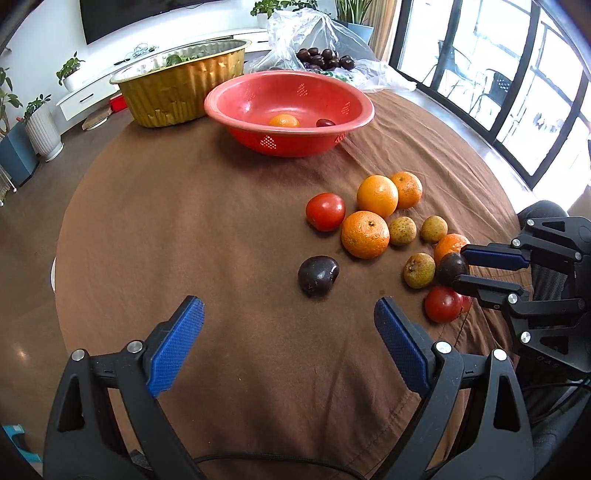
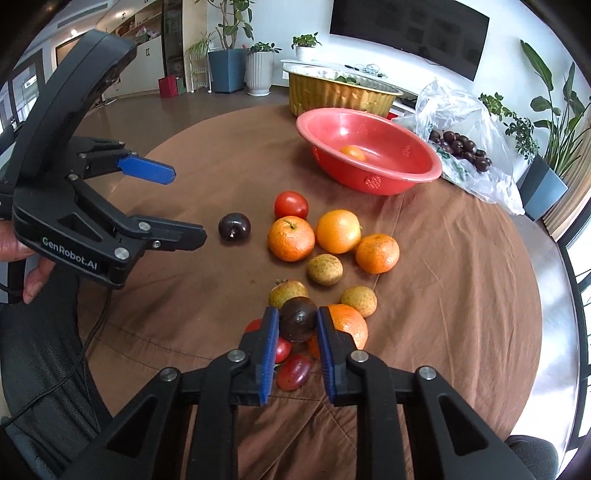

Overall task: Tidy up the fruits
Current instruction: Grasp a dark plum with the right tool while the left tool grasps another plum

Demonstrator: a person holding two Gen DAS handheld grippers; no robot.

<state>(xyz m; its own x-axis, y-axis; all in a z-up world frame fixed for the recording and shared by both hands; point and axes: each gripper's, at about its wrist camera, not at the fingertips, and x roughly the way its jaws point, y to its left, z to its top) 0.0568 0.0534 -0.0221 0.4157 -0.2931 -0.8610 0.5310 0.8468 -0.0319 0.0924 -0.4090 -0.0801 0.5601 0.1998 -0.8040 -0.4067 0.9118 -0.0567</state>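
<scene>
My right gripper (image 2: 297, 314) is shut on a dark plum (image 2: 297, 320) in a cluster of fruit on the brown tablecloth. The left wrist view shows the same grip, the right gripper (image 1: 460, 267) holding the plum (image 1: 448, 267). Around it lie oranges (image 2: 291, 238), small greenish-brown fruits (image 2: 325, 269) and red tomatoes (image 2: 291, 204). A second dark plum (image 1: 318, 275) lies alone just ahead of my left gripper (image 1: 289, 303), which is open and holds nothing. The red bowl (image 1: 236, 107) at the back holds an orange (image 1: 283, 121) and a dark plum (image 1: 325, 123).
A gold foil tray (image 1: 177, 88) stands behind the bowl on the left. A clear plastic bag (image 1: 295, 33) with several dark plums (image 1: 325, 58) lies behind it on the right. A person's hand (image 2: 22, 254) holds the left gripper (image 2: 187, 202). The round table's edge curves on both sides.
</scene>
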